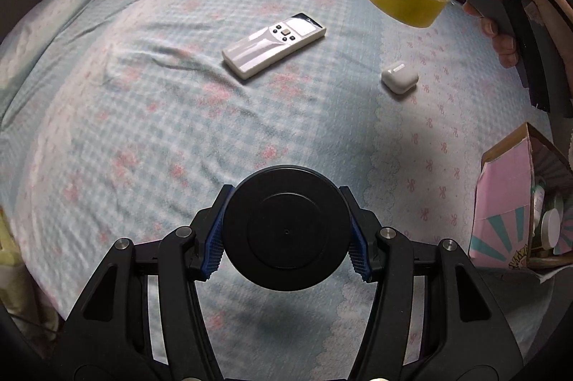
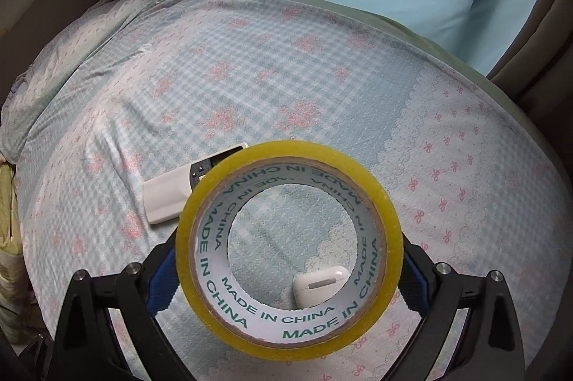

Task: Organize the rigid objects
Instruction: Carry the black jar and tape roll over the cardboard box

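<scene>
The tape roll (image 2: 288, 250) is pinched across its outer rim by the right tongs (image 2: 288, 273) and hangs in the air above the bed (image 1: 143, 130), its hole facing the right camera. The black round lid (image 1: 286, 228) is pinched the same way by the left tongs (image 1: 286, 237), low over the near part of the bed. On the sheet lie the remote control (image 1: 274, 46), its long axis slanting from near-left to far-right, and the white earbud case (image 1: 399, 76) to its right, apart from it. The open cardboard box (image 1: 508, 201) stands to the right of the left tongs and already holds some small containers, so I judge both loads go there; the left one is nearer.
</scene>
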`<state>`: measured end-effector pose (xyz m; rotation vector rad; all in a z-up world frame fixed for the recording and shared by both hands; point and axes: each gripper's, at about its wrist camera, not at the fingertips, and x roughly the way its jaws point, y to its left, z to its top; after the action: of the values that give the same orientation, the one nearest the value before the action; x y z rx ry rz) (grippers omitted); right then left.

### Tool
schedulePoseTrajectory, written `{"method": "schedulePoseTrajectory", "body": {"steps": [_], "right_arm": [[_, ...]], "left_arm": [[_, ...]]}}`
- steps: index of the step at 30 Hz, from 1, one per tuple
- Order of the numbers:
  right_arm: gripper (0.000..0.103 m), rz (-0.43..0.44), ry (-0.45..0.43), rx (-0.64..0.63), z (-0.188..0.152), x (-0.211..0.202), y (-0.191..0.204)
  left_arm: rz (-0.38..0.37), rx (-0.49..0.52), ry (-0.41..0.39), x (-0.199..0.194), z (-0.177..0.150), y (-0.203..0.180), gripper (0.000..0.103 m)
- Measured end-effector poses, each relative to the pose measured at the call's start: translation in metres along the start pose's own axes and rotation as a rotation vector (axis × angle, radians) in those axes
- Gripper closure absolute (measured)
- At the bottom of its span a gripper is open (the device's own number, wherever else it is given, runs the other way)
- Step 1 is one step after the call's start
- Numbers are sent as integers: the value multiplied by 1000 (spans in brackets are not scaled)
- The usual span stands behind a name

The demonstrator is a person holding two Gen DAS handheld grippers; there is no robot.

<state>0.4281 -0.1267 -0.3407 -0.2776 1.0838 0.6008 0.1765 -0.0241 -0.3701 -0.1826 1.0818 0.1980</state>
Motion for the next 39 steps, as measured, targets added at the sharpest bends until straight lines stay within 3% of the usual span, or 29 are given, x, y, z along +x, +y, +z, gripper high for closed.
{"method": "schedulePoseTrajectory", "body": {"steps": [13,24,31,39], "right_arm": [[5,-58,-107,209,-42,-181,-44],[5,-198,-152,497,-148,-300,-124],[5,-296,-121,642,-236,-335,-164],[5,-304,-49,800,-318,-315,-188]], "left_arm": [[-82,150,-146,-120,61,-37,50],[-251,346,-209,-175,85,-131,50],[-362,467,-149,-171,81,-210,50],[-425,581,-35,-130,56,-286,50]]}}
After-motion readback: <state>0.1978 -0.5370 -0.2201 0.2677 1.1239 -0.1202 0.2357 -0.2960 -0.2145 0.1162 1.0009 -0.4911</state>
